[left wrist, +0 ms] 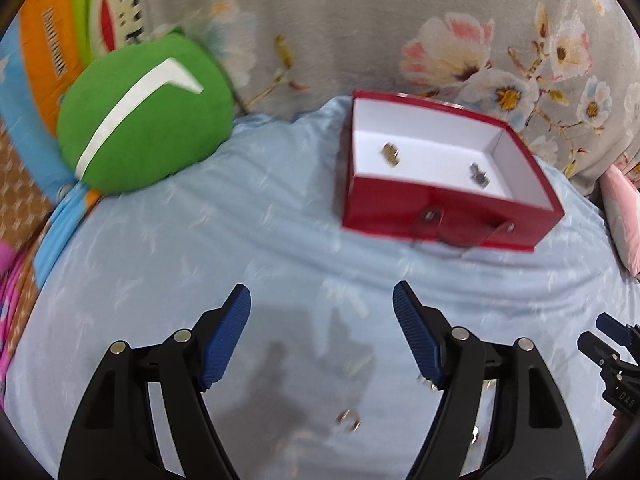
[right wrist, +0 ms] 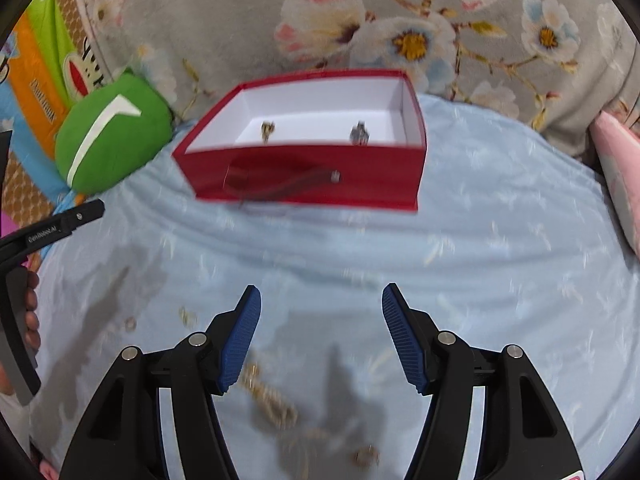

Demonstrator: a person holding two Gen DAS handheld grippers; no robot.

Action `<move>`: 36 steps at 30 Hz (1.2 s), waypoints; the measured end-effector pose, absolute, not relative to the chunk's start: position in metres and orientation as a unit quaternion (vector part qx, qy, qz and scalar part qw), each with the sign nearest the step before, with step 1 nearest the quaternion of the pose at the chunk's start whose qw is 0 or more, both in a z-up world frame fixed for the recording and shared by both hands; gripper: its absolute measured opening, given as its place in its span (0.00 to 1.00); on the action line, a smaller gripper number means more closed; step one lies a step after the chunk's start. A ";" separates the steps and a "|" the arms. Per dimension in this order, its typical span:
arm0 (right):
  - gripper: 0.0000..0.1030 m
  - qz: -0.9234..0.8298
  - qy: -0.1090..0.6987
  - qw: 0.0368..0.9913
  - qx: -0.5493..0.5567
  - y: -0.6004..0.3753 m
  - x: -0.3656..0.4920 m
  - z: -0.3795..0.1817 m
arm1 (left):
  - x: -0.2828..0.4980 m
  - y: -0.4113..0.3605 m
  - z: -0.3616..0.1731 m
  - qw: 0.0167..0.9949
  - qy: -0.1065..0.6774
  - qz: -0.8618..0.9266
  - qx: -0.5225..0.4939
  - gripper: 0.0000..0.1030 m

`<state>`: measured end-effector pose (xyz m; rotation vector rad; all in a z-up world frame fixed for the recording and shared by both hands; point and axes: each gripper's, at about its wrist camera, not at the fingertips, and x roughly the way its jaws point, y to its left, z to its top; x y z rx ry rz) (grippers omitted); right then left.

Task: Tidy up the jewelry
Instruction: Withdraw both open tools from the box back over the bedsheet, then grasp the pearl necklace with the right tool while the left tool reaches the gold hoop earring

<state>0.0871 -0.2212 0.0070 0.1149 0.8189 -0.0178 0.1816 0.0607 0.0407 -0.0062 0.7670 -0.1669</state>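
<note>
On the light-blue bedsheet point(left wrist: 280, 216) stands an open red box point(left wrist: 448, 204) with two small jewelry pieces inside — a gold one point(left wrist: 390, 153) and a silver one point(left wrist: 479, 174), well apart. Left gripper point(left wrist: 322, 300) and right gripper point(right wrist: 321, 300) both spread, holding nothing — a ring point(left wrist: 348, 420) and gold chain point(right wrist: 268, 396) lie on the sheet beneath them.

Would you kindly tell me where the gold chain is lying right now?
In the right wrist view, the gold chain lies on the blue bedsheet beside the right tool's left finger.
</note>
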 end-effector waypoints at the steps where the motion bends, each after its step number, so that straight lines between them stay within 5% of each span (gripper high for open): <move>1: 0.60 -0.004 0.403 0.913 0.057 -0.219 0.083 0.002 | 0.173 0.069 0.035 0.921 0.381 -0.079 -0.010 0.69; 21: 0.56 0.031 0.457 0.888 0.034 -0.179 0.080 -0.062 | 0.120 0.057 -0.034 0.888 0.444 -0.117 0.005 0.69; 31: 0.14 0.041 0.459 0.886 0.048 -0.179 0.085 -0.062 | 0.127 0.051 -0.048 0.883 0.453 -0.125 0.002 0.69; 36: 0.12 0.033 0.455 0.888 0.062 -0.184 0.078 -0.060 | 0.132 0.052 -0.050 0.881 0.454 -0.132 -0.015 0.67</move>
